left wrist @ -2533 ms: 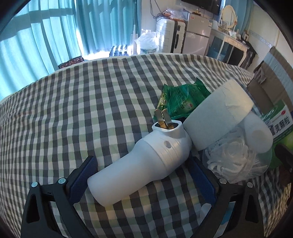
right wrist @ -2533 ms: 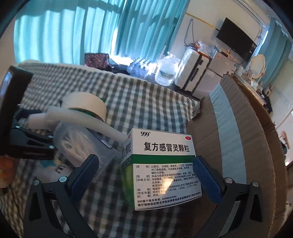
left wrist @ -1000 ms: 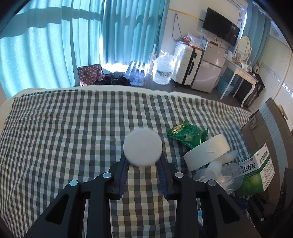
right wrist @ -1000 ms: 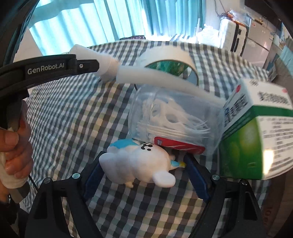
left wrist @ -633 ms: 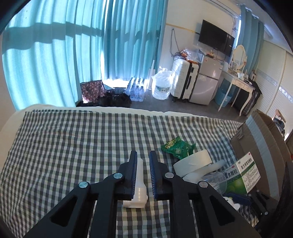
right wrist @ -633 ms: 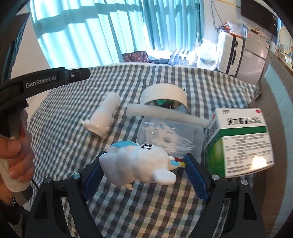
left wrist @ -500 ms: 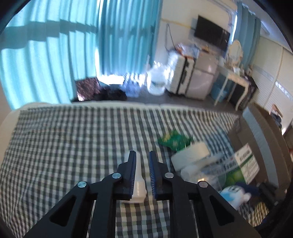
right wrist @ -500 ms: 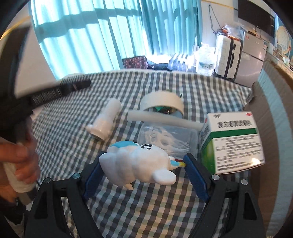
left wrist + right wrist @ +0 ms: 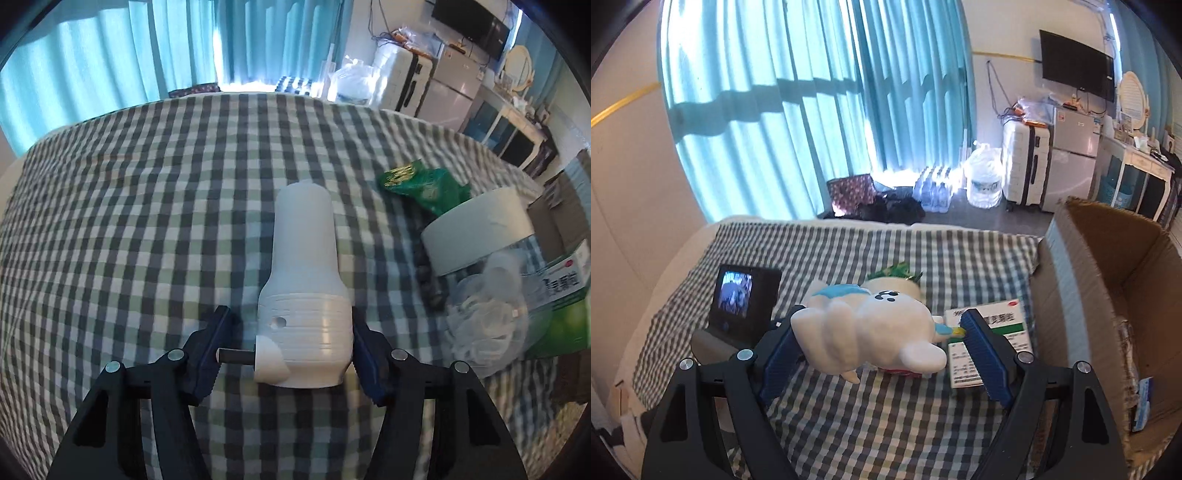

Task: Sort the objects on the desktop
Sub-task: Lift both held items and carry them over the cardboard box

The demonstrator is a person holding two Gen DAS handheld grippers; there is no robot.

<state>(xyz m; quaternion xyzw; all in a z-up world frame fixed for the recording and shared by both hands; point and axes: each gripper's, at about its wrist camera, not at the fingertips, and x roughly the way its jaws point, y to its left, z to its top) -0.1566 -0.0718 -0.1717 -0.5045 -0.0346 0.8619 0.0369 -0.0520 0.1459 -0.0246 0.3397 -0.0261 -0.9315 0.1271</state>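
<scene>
My left gripper [image 9: 290, 352] is low over the checked cloth, its jaws spread around the wide base of a white plug-in lamp [image 9: 304, 291] that lies pointing away. The right pad touches the base; the left pad meets a dark plug pin. My right gripper [image 9: 882, 347] is shut on a white plush toy [image 9: 871, 328] with blue markings and holds it above the cloth. A green and white medicine box [image 9: 991, 341] lies just beyond, also seen in the left wrist view [image 9: 561, 299].
A tape roll [image 9: 476, 230], a clear tub of floss picks [image 9: 487, 306] and a green snack packet [image 9: 421, 186] lie right of the lamp. An open cardboard box [image 9: 1108, 295] stands at the right edge of the table. The left gripper's screen [image 9: 737, 295] shows left.
My left gripper dropped close to the lamp and opened around its base. My right gripper rose with the plush toy and swung toward the cardboard box.
</scene>
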